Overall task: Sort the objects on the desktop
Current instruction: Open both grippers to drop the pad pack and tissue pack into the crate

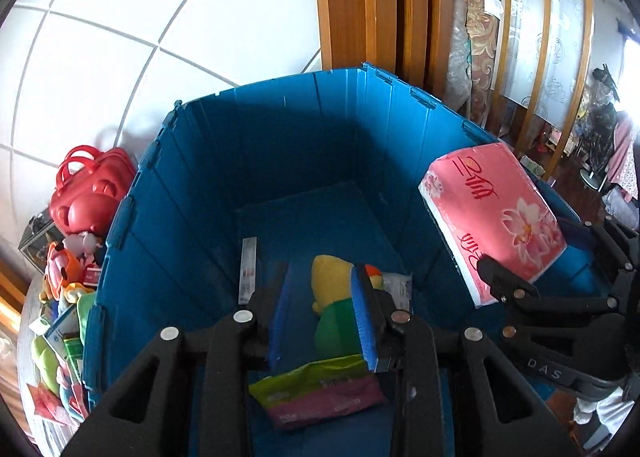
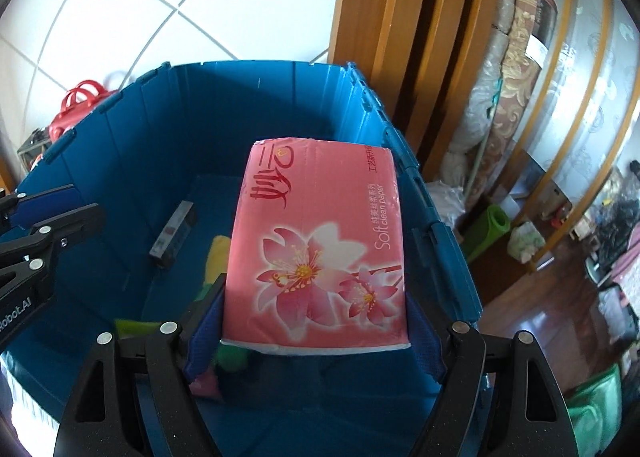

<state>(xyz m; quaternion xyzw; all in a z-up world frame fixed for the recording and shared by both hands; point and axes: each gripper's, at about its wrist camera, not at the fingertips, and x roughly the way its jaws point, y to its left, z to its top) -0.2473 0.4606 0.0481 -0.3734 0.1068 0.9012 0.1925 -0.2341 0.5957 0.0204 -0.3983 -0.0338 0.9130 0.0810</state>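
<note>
Above the blue crate (image 2: 132,161), the right claw (image 2: 316,321) pinches a pink tissue pack (image 2: 320,245) by its long sides, directly over the bin floor, while the left claw (image 1: 320,317) hangs spread, empty.

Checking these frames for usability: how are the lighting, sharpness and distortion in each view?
Left wrist: fisheye bends the wall tiles; window glare at right; blue bin shadowed inside, sharp. Right wrist: same bending; pink tissue pack bright and legible.
</note>
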